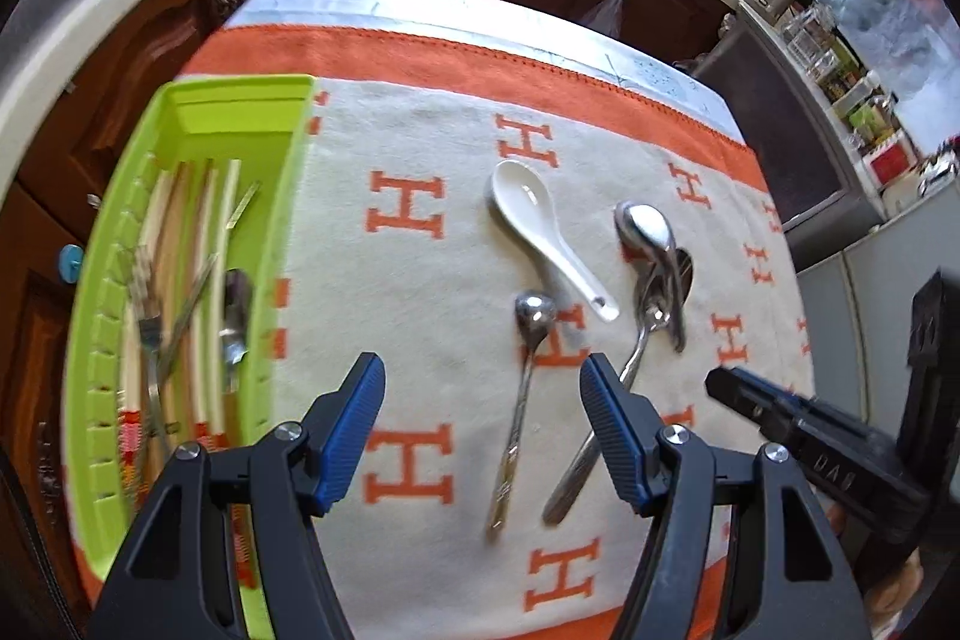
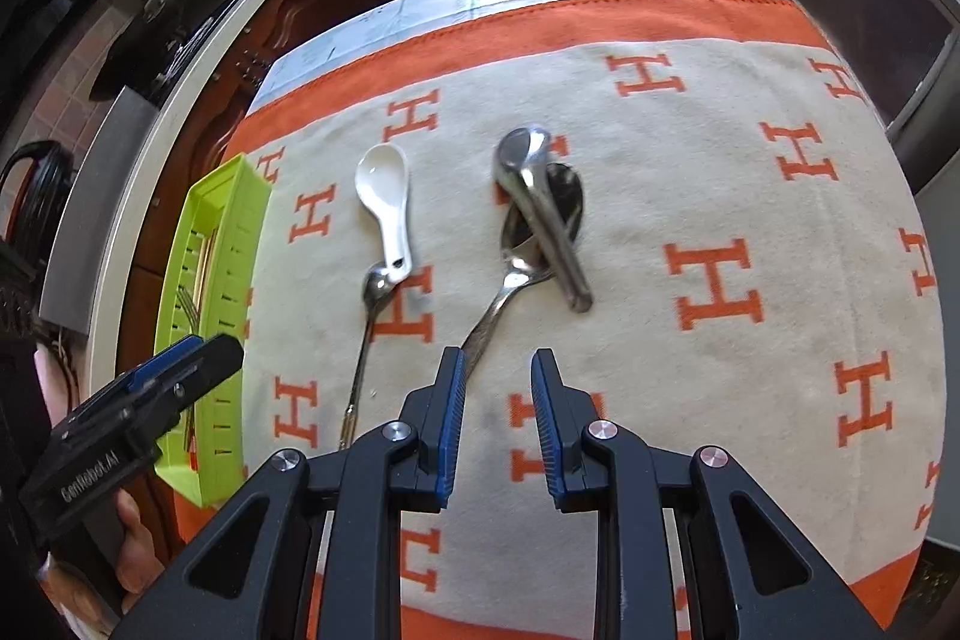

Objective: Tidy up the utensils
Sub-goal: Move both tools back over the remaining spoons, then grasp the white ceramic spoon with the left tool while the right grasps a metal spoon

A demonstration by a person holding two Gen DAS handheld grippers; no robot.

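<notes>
Hovering over the bench (image 1: 336,4), both tongs are empty: the left tongs (image 1: 483,382) stand released with a wide gap, the right tongs (image 2: 498,388) released too, but with only a narrow gap between their blue pads. Four loose spoons lie ahead of them on the H-patterned cloth (image 2: 750,148), counted as one white ceramic spoon (image 1: 543,232), one small steel spoon (image 1: 521,388), one large steel spoon (image 1: 594,436) and one short steel ladle spoon (image 1: 654,250) that lies across the large spoon's bowl. The small spoon's handle runs almost straight out between the left pads, and the large spoon's handle slants just beside the left tongs' right pad; seen from the right tongs, that same handle passes under their left pad. A green tray (image 1: 282,232) sits off to the left of the left tongs, already holding a fork, a spoon and some chopsticks, too blurred to count surely. The steel pieces will likely be stiff, light and slippery, lying flat, so the thin mid-handle is the place to pinch, square across it. Being brittle and glossy, the ceramic one probably wants a gentle grip on its thick handle. Lifting the ladle spoon first should keep the large spoon from being dragged along.
</notes>
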